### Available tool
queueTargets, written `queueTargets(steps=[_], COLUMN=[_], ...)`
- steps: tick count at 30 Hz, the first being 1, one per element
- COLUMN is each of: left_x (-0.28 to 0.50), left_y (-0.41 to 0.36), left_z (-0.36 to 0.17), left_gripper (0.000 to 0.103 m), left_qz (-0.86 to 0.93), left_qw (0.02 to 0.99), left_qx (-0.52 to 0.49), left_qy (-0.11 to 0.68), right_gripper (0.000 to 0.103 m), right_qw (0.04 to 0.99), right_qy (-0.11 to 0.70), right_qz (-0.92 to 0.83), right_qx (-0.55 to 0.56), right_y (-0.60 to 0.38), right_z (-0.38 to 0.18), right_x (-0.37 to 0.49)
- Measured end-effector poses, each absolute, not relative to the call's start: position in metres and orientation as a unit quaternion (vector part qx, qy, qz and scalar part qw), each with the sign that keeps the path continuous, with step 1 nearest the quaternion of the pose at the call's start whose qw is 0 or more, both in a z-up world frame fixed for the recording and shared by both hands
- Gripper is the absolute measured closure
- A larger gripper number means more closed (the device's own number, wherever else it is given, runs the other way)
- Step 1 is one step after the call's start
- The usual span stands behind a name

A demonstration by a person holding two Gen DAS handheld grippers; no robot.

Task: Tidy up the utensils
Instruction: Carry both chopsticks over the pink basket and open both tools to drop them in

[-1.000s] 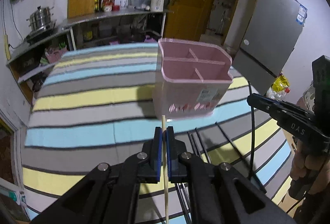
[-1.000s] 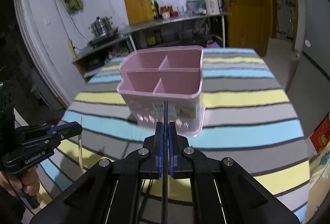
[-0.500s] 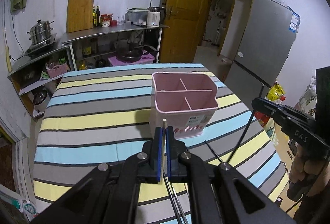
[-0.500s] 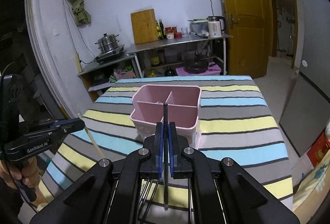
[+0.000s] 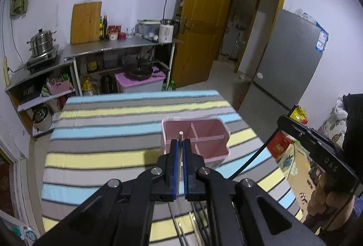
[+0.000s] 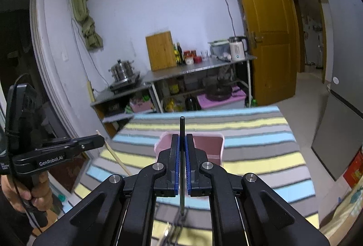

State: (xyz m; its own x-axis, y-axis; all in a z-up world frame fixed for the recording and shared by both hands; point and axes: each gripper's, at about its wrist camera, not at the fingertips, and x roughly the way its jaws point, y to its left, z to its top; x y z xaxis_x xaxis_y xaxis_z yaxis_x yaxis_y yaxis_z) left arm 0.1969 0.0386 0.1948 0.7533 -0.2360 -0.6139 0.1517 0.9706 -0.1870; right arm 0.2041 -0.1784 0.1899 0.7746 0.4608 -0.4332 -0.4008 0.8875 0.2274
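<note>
Both chopsticks are being raised higher above the pink holder (image 5: 195, 140) than before: left gripper (image 5: 180, 150) clamping a wooden chopstick (image 5: 180, 144), right gripper (image 6: 182, 150) a black chopstick (image 6: 182, 130); neither is being inserted yet, others (image 5: 181, 230) are lying loose on the striped table (image 5: 102, 132).

1. We see dim, cool indoor light in both views; the white walls read bluish-violet
2. No lamp or window in frame, so we can't tell the light source
3. Heavy fisheye: black vignette in all corners, the yellow door (image 6: 270, 42) and the fridge (image 5: 292, 60) bow outward
4. Striped tablecloth (image 5: 109, 132) is softly smeared in the right wrist view, sharper in the left
5. Small glare streaks on the pink caddy (image 5: 195, 139) rim
6. Shelves under the steel counter (image 5: 118, 46) sit in deep shadow
</note>
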Motion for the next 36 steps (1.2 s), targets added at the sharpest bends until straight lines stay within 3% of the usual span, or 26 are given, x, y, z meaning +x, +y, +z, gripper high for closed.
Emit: queueTargets(steps=[12,31,33,36], left_x=[0.237,0.277,0.276,0.27], left_y=[0.043,0.044,0.046,0.052], left_z=[0.228,0.138,0.137,0.14], left_gripper=[0.099,0.098,0.094,0.076], left_qz=[-0.1,-0.092,-0.089,-0.085], left_qw=[0.944,0.917,0.916,0.921], left_qx=[-0.082,-0.11,-0.114,-0.119], left_qy=[0.304,0.373,0.374,0.361], right_gripper=[0.099,0.099,0.099,0.096], right_qw=[0.948,0.931,0.93,0.931], right_qy=[0.206,0.281,0.286,0.281], right_qz=[0.227,0.218,0.218,0.217], right_qx=[0.09,0.08,0.081,0.079], right_y=[-0.166,-0.151,-0.154,-0.159], right_z=[0.213,0.139,0.137,0.141], right_x=[0.239,0.271,0.272,0.268])
